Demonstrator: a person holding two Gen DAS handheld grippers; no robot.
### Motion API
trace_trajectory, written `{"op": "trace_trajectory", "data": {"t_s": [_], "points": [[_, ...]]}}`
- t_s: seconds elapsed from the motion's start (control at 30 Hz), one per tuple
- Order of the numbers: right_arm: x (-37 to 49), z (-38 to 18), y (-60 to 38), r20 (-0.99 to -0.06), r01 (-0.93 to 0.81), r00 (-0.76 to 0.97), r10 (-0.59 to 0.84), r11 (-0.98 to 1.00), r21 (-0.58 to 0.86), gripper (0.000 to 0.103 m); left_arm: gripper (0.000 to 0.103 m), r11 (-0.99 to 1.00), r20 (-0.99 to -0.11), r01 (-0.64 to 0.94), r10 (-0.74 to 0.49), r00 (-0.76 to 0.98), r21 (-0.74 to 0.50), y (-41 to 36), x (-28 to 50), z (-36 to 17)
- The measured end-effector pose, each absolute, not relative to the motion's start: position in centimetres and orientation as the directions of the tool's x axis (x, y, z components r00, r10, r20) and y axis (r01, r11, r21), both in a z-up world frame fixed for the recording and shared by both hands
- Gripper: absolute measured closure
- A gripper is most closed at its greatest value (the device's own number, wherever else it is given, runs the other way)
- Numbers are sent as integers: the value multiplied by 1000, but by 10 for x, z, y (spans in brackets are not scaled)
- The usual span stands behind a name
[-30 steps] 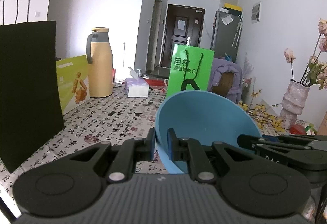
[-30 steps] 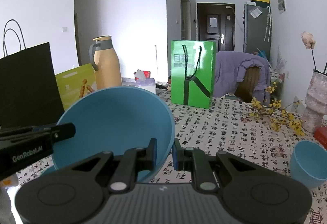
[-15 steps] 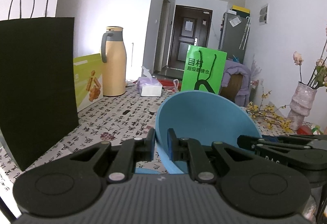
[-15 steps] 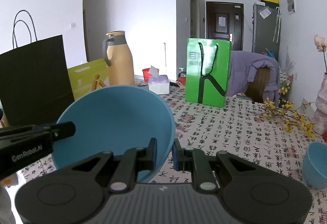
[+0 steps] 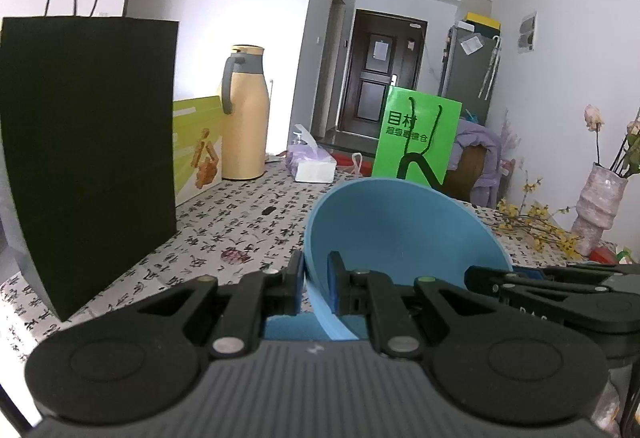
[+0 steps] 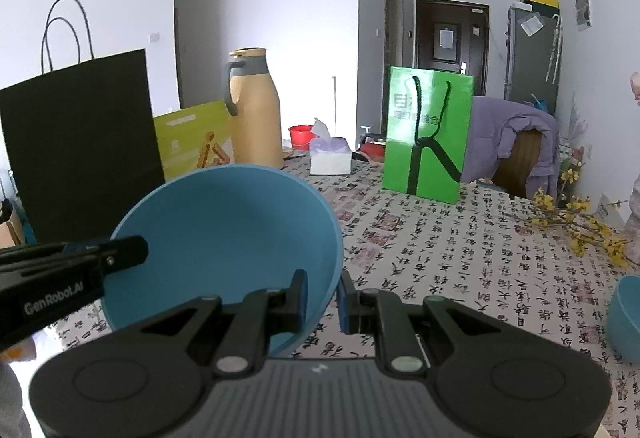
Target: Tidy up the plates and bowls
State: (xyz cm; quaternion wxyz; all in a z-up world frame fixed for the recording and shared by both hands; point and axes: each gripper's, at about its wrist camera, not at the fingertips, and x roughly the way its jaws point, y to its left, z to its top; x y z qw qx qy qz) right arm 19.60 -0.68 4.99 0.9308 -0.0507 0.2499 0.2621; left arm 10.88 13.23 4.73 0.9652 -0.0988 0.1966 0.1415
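Here we hold one blue bowl [image 5: 400, 226] in the air between us, tipped steeply so its hollow faces the cameras. In the left wrist view it fills the lower middle of the frame; the left gripper [image 5: 316, 282] is clamped on its near rim, one of the fingers [image 5: 335, 278] inside the wall and one outside. In the right wrist view the right gripper [image 6: 322, 298] pinches the opposite rim at lower centre, with the left one reaching in from the lower left edge.

The bench [image 6: 460, 258], under a cloth printed with black characters, lies beneath. A second blue bowl [image 6: 626, 318] sits at the lower right edge of the right view, well apart.

We judge the main risk to be the thin rim grips: if the two hands drift apart or twist unevenly, the smooth wall could slip out of one pinch and the bowl would swing or drop. The black paper bag [image 5: 88, 158] at the left and the green paper bag [image 6: 426, 134] at centre stand close enough that a wide swing might topple either one.
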Motion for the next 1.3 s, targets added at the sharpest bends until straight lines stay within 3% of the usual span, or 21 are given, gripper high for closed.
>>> {"op": "trace_trajectory", "data": {"t_s": [1.3], "points": [[179, 13, 37, -567, -567, 669, 482, 823, 30, 88, 91, 918, -477, -376, 277, 834, -124, 164, 83, 16]]}}
